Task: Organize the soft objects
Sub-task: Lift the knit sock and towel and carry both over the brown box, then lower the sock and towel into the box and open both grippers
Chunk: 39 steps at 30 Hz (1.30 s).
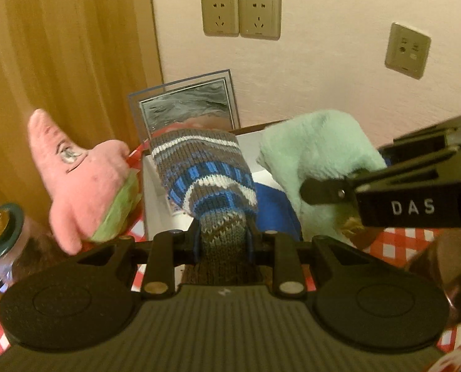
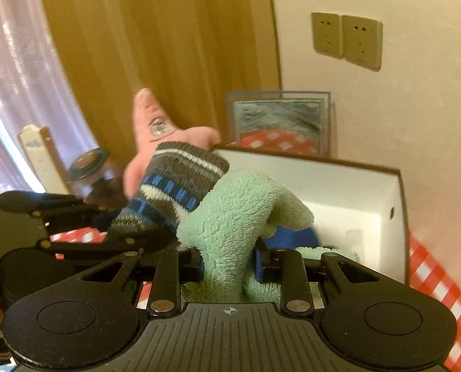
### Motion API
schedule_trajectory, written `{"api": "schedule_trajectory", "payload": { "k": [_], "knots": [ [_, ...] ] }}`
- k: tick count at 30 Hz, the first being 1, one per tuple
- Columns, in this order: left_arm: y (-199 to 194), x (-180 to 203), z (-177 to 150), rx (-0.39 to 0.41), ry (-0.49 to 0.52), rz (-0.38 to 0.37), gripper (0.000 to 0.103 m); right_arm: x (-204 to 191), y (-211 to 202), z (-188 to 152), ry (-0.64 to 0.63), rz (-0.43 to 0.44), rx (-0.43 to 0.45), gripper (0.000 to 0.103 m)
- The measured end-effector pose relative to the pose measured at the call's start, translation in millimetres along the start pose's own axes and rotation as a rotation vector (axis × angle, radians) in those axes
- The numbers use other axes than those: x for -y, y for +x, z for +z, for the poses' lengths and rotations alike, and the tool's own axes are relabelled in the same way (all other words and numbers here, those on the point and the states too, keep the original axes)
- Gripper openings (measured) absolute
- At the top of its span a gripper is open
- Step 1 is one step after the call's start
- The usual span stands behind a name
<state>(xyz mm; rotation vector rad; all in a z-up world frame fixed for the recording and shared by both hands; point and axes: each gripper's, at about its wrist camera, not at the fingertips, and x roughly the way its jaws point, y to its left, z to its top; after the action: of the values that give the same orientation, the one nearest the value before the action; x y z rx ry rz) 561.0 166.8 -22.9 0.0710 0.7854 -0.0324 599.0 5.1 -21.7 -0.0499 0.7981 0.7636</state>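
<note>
At frame centre, a striped knit sock [image 1: 205, 173] is clamped by the left gripper [image 1: 222, 241] and a mint fleece cloth [image 2: 230, 217] by the right gripper [image 2: 229, 263]

Striped knit sock [image 1: 204, 170], mint fleece cloth [image 2: 230, 214], both upright.

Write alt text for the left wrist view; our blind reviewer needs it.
The left hand-held gripper is shut on a striped knit sock, held up before a white box. A pink star plush sits left; the right hand-held gripper holds a mint fleece cloth.
</note>
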Motion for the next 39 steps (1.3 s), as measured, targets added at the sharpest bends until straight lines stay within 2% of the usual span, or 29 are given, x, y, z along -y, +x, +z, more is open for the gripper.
{"api": "schedule_trajectory", "payload": {
  "k": [7,9,10,11,18,24,26,28,31,34,39],
  "knots": [
    [53.4,-10.4,24.4,-0.066,0.006,-0.018,0.026,25.2,40.8,30.5,-0.013,-0.059,-0.044,0.028],
    [66.8,-11.4,30.8,-0.072,0.019,-0.016,0.033,32.1,52.7,34.7,-0.007,-0.070,-0.057,0.028],
    [73.2,-12.0,33.3,-0.066,0.023,0.002,0.040,35.7,58.5,36.4,-0.005,-0.075,-0.065,0.028],
    [77.4,-11.9,34.0,-0.053,0.030,0.018,0.043,38.0,63.2,37.2,-0.001,-0.077,-0.069,0.028],
    [105.5,-20.5,33.2,-0.090,0.038,0.047,0.045,49.7,88.2,39.1,0.020,-0.086,-0.118,0.029],
    [106.8,-31.8,25.5,-0.116,-0.009,0.044,0.045,52.6,102.0,39.3,0.037,-0.107,-0.143,0.030],
    [104.9,-34.1,23.9,-0.117,-0.012,0.047,0.045,54.3,103.6,41.6,0.071,-0.091,-0.115,0.042],
    [100.9,-36.3,22.0,-0.113,-0.018,0.047,0.045,54.7,102.7,44.8,0.101,-0.086,-0.087,0.063],
    [94.7,-38.8,19.0,-0.113,-0.032,0.044,0.047,51.7,99.4,49.1,0.101,-0.093,-0.048,0.066],
    [89.2,-39.8,15.2,-0.115,-0.042,0.045,0.051,49.8,97.9,49.4,0.091,-0.099,-0.074,0.066],
    [78.6,-37.5,8.3,-0.113,-0.055,0.037,0.051,47.6,92.9,42.4,0.065,-0.122,-0.129,0.067]
  ]
}}
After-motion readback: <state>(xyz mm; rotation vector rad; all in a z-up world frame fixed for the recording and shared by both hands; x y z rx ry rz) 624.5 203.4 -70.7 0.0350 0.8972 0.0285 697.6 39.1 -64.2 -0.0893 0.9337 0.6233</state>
